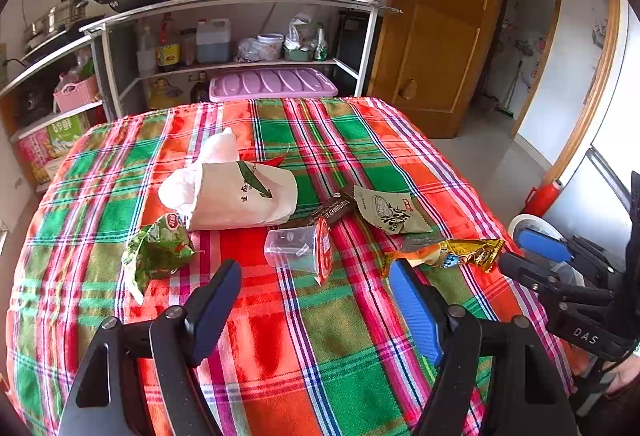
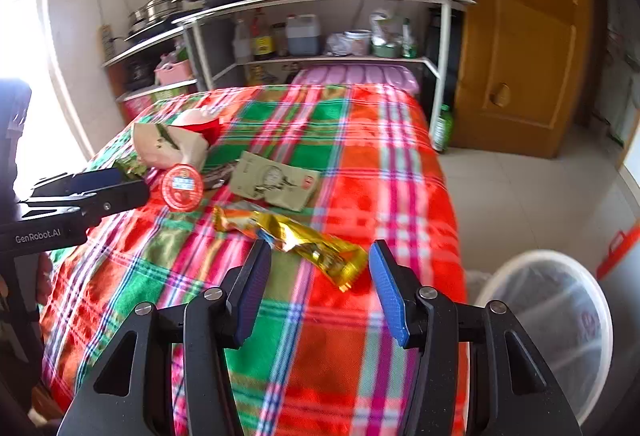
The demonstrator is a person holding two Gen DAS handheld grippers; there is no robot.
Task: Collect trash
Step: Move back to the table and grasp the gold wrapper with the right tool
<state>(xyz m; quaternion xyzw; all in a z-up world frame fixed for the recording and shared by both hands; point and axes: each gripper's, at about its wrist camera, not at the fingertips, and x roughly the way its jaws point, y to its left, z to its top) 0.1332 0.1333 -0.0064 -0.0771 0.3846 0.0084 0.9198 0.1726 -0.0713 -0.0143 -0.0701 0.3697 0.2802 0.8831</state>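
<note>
I count on the plaid cloth a white paper bag [image 1: 244,196] on its side, a crumpled green wrapper [image 1: 158,250], a tipped clear cup with red lid [image 1: 302,250], a dark bar wrapper [image 1: 328,210], an olive sachet [image 1: 386,210] and a gold wrapper [image 2: 296,240].

The right hand-held gripper [image 2: 320,288] hangs over the near part of the table's plaid cloth [image 2: 360,164], jaws apart with nothing between them. Just beyond its tips lies a gold wrapper [image 2: 304,244], flat on the cloth. Further back sit an olive-green packet [image 2: 276,182], a clear cup with a red lid [image 2: 182,187] on its side, and a white paper bag [image 2: 168,146]. The left hand-held gripper [image 2: 104,188] reaches in from the left, near the red lid. A white bin with a clear liner [image 2: 560,316] stands on the floor to the right of the table.
</note>
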